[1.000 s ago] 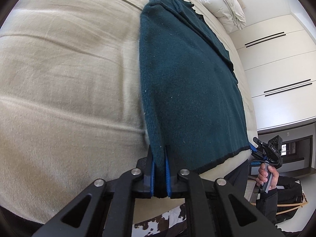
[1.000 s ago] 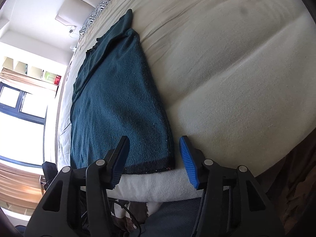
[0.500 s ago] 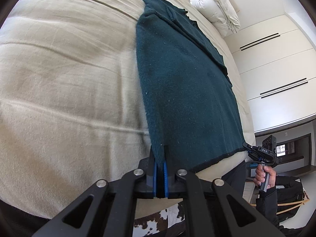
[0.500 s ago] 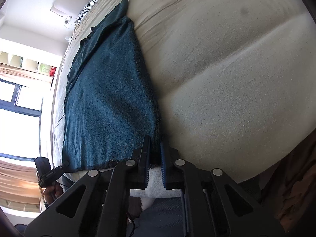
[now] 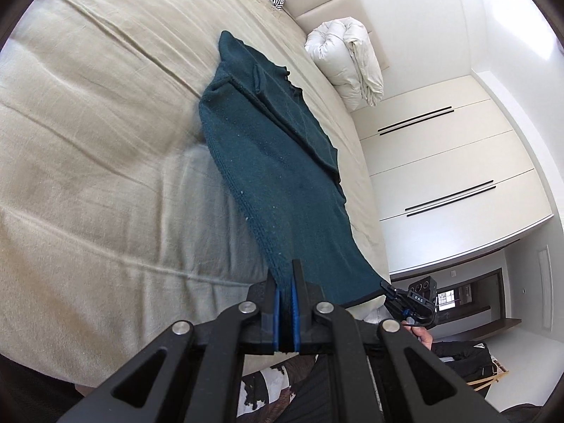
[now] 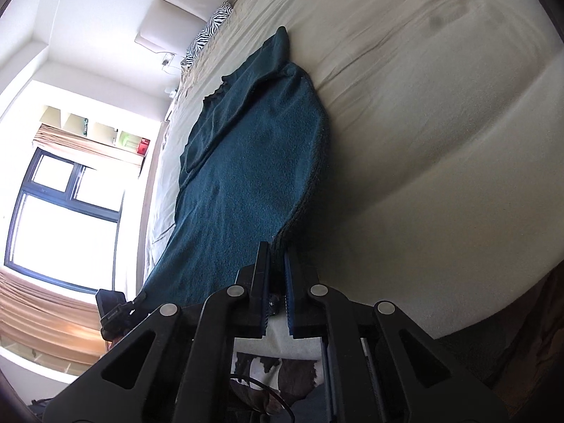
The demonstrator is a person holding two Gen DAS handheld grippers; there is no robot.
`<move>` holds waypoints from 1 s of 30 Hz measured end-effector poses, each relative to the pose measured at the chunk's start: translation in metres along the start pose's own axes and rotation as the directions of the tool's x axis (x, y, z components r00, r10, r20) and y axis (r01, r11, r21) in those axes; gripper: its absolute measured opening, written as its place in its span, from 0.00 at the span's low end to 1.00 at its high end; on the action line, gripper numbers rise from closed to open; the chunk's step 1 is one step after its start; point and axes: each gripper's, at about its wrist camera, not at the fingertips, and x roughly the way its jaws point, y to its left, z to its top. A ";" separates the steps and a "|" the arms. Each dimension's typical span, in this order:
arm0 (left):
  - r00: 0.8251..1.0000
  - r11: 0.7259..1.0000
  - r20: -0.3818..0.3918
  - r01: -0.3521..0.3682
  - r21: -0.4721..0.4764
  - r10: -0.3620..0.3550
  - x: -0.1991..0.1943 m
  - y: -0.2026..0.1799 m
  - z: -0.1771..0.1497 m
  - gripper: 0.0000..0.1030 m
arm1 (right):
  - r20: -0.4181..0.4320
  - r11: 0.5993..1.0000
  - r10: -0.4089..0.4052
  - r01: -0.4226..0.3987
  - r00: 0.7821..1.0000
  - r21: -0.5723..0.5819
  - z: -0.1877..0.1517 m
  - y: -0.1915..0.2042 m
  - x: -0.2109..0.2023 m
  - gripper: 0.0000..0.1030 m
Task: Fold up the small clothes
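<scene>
Here, one dark teal sweater (image 5: 282,176) lying lengthwise on the beige bed (image 5: 105,176), near hem raised. Left tool (image 5: 286,303) clamped on one hem corner, right tool (image 6: 276,289) on the other. One rolled white duvet (image 5: 349,60) by the headboard.

Dark teal knit garment (image 5: 282,176), seemingly folded lengthwise, near hem lifted off bed.

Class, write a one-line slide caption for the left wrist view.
Left gripper shut on one hem corner of a teal sweater lying on a beige bed.
</scene>
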 end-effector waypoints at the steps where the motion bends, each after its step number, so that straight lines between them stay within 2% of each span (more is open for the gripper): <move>1: 1.000 1.000 0.004 0.014 -0.010 -0.014 0.000 0.000 0.000 0.06 | 0.004 1.000 0.004 -0.004 1.000 0.002 0.002 0.002 0.001 0.06; 12: 0.987 0.982 0.072 0.149 -0.113 -0.142 -0.001 0.001 0.034 0.06 | 0.128 0.994 0.104 -0.108 0.986 0.023 0.054 0.032 0.007 0.06; 15: 0.980 0.972 0.101 0.185 -0.144 -0.171 0.002 0.001 0.053 0.06 | 0.164 0.989 0.137 -0.144 0.977 0.030 0.075 0.042 0.013 0.06; 21: 0.960 0.943 0.162 0.259 -0.208 -0.228 0.011 0.003 0.095 0.06 | 0.200 0.986 0.156 -0.163 0.967 0.021 0.120 0.068 0.035 0.06; 26: 0.947 0.923 0.219 0.288 -0.254 -0.235 0.027 0.011 0.140 0.06 | 0.226 0.988 0.142 -0.153 0.964 0.030 0.167 0.079 0.061 0.06; 30: 0.949 0.925 0.235 0.271 -0.268 -0.210 0.047 0.016 0.180 0.06 | 0.245 0.993 0.105 -0.117 0.964 0.035 0.206 0.081 0.084 0.06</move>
